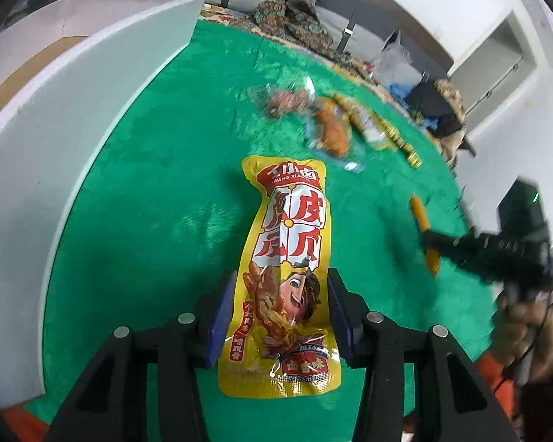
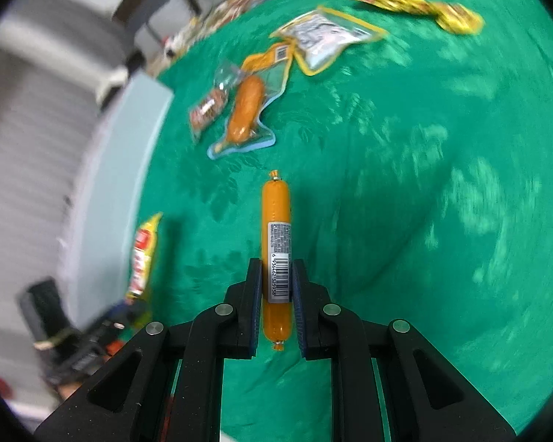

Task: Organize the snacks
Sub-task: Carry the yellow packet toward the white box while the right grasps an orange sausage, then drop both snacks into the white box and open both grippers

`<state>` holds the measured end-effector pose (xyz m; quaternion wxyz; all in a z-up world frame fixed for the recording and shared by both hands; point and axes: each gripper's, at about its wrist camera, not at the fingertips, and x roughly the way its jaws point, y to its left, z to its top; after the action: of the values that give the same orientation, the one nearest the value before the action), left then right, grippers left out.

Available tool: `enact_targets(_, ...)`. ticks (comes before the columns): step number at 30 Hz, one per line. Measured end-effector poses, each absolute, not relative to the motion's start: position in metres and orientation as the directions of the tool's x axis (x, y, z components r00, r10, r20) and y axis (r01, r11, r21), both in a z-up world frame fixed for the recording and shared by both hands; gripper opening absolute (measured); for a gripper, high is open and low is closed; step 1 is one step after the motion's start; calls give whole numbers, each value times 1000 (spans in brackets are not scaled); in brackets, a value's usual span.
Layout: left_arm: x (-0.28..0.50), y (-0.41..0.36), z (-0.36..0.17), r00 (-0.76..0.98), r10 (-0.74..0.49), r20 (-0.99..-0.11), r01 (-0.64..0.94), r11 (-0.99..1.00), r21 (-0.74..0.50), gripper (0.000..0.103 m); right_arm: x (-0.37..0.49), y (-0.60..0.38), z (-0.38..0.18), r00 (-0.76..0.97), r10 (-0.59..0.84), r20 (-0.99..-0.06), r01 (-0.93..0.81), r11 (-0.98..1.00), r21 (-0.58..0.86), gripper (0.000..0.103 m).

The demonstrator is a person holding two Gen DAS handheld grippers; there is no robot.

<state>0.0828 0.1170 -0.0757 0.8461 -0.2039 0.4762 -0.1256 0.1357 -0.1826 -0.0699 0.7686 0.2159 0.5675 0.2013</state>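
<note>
Two grippers each clasp a snack above a plush green cloth (image 1: 158, 169). The left gripper (image 1: 282, 287) has its blue pads pressed on both sides of a long yellow chicken-feet pouch (image 1: 282, 258), a glossy, crinkled foil bag with red and white print that reaches forward past the fingertips. The right gripper (image 2: 276, 276) is pinched tight on a smooth orange sausage stick (image 2: 275, 217), a slim cylinder with clipped metal ends and a barcode label between the pads.

Further out on the cloth lie a clear vacuum pack with a browned drumstick (image 2: 245, 110), a small clear packet of reddish pieces (image 2: 206, 108), a yellow-edged flat pouch (image 2: 324, 37) and a twisted gold wrapper (image 2: 424, 9), loosely bunched and partly overlapping. A curved white board (image 1: 73, 110) stands upright along the cloth's left edge. Between the held snacks and that cluster the green pile is bare, as is the wide stretch on the right of the right wrist view.
</note>
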Motion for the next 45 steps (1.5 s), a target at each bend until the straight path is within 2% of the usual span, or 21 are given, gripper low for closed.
enact_targets(3,79,123,-51,553,-447,-703,31,854,-519,47,128,-190,-62,294,614,-732,-34,772,634,16)
enact_targets(7,72,145,-13,619,-459,-637,48,832,-553,47,134,-163,-35,311,668,-676,-81,727,682,16)
enact_targets(13,63,221,33,716,-375,-589,-14,836,-548,47,140,-100,23,294,757,-584,-210,647,733,16)
enact_targets(18,62,295,44,752,-201,-628,-137,884,-447,47,150,-6,68,236,820,-522,-348,573,742,17)
enact_targets(24,64,355,15,697,2,-718,-302,908,-291,48,156,101,70,168,817,-552,-440,563,700,17)
enact_targets(25,67,361,4,664,33,-747,-329,910,-252,51,156,119,66,168,808,-564,-455,572,683,19)
enact_targets(26,67,367,-6,630,62,-774,-359,908,-219,55,155,135,60,172,793,-585,-469,588,659,22)
enact_targets(27,67,368,-15,611,75,-788,-376,904,-206,68,155,147,53,168,763,-625,-474,618,627,37)
enact_targets(28,64,370,-23,600,88,-795,-397,896,-201,78,155,151,48,159,740,-653,-471,638,609,64)
enact_targets(29,59,371,-25,606,95,-790,-409,889,-206,79,154,150,45,162,725,-669,-462,655,598,68)
enact_targets(34,41,352,-21,651,89,-754,-395,888,-237,82,146,92,26,295,633,-716,-461,751,473,68)
enact_targets(36,41,334,-9,683,53,-728,-359,893,-272,85,144,57,12,384,544,-746,-443,817,368,68)
enact_targets(39,47,295,11,728,-34,-685,-264,908,-326,92,142,-16,-28,496,336,-801,-339,924,178,68)
enact_targets(45,74,178,32,734,-247,-632,16,937,-348,100,127,-153,-81,550,79,-831,-94,995,33,68)
